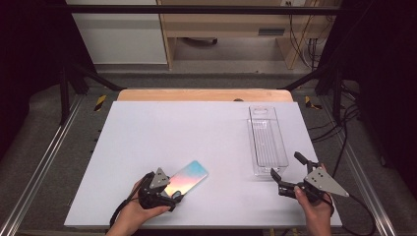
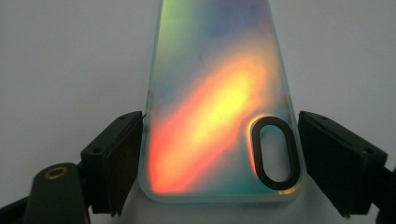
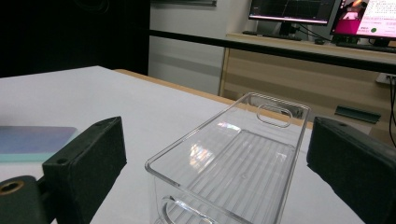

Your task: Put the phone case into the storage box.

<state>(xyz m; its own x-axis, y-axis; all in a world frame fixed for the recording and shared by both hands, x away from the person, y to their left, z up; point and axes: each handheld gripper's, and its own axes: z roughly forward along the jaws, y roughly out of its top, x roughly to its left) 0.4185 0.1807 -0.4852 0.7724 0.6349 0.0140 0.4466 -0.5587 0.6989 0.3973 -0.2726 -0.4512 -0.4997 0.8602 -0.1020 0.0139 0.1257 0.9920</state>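
Left gripper: my left gripper (image 1: 173,195) sits at the near left of the tabletop (image 1: 147,132), with my hand (image 1: 135,211) wrapped round its body from below.
Left jaws: in the left gripper view they stand one on each side of the phone case (image 2: 219,107), spread about as wide as the case itself; the left jaw lies right against the case's long edge, the right jaw is just beside the other edge, and I cannot tell if it touches.
Phone case: an iridescent case lying flat on the tabletop, shimmering orange, yellow, green and blue; its camera cut-out (image 2: 274,153) is at the end nearest my left gripper, and in the high view the case (image 1: 189,176) runs away from it toward the upper right.
Right gripper: my right gripper (image 1: 285,169) is at the near right, held in my other hand (image 1: 312,206), well apart from the left one.
Right jaws: spread wide and holding nothing; in the right gripper view the near end of the clear bin (image 3: 233,163) stands between them with space on both sides.
Clear bin: a long transparent plastic bin (image 1: 266,140) with a ribbed floor, standing upright on the right side of the tabletop, its long side running away from me.
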